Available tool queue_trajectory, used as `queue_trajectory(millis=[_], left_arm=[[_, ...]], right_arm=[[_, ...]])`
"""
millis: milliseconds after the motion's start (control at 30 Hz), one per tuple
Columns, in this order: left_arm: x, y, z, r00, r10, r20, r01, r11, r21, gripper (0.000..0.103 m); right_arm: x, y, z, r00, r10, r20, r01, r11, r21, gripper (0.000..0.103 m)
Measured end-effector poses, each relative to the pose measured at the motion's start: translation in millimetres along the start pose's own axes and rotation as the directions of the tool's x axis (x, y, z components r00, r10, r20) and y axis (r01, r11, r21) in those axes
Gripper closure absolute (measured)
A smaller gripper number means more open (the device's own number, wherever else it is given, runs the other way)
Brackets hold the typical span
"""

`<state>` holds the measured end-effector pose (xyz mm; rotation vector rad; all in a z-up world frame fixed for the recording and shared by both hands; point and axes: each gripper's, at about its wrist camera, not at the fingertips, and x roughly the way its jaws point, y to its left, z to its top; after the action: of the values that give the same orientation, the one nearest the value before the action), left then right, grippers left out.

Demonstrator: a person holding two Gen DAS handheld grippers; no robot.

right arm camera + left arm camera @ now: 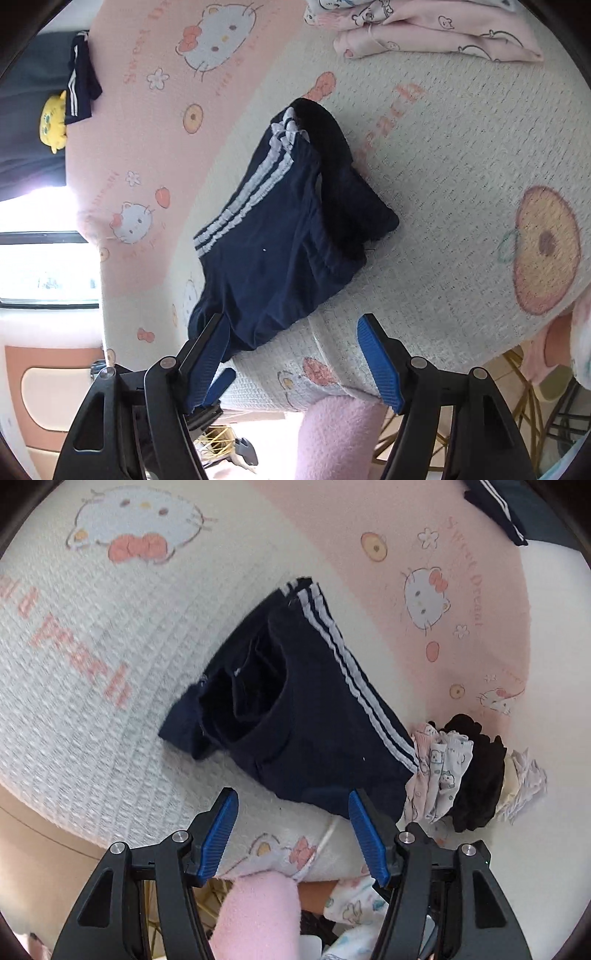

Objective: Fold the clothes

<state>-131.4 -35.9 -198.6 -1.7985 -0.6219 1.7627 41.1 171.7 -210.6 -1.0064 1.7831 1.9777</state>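
Both grippers, left (293,834) and right (295,354), jaws wide, holding nothing; navy shorts (295,716) half-folded on bedspread (92,646), waistband hidden.

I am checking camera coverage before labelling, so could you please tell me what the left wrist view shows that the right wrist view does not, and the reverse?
Only the left wrist view shows a row of folded clothes, pink-printed and black, beside the navy garment. Only the right wrist view shows a yellow plush toy, a bright window and loose pink printed clothes at the far edge. Both show the navy striped garment on the cartoon-cat blanket, a second striped garment farther off, and an open gripper, left and right.
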Motion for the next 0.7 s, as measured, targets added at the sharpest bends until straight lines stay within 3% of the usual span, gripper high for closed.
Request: queue_trajectory(millis=[267, 467, 700], left_arm=[[12.6, -2.7, -4.7, 1.000, 0.002, 0.018, -0.002, 1.000, -0.004, 0.043], [19.5, 0.1, -3.6, 0.994, -0.063, 0.084, 0.066, 0.997, -0.035, 0.043], [36.7, -0.3, 4.5, 0.991, -0.115, 0.062, 0.118, 0.992, -0.047, 0.043]], right_arm=[[7.7, -12.2, 2.7, 1.000, 0.016, -0.001, -0.016, 0.999, 0.044, 0.031], [17.6, -15.9, 4.9, 0.999, 0.051, 0.013, -0.052, 0.996, 0.073, 0.031], [26.5, -24.2, 6.4, 0.993, 0.111, 0.049, -0.116, 0.986, 0.122, 0.031]])
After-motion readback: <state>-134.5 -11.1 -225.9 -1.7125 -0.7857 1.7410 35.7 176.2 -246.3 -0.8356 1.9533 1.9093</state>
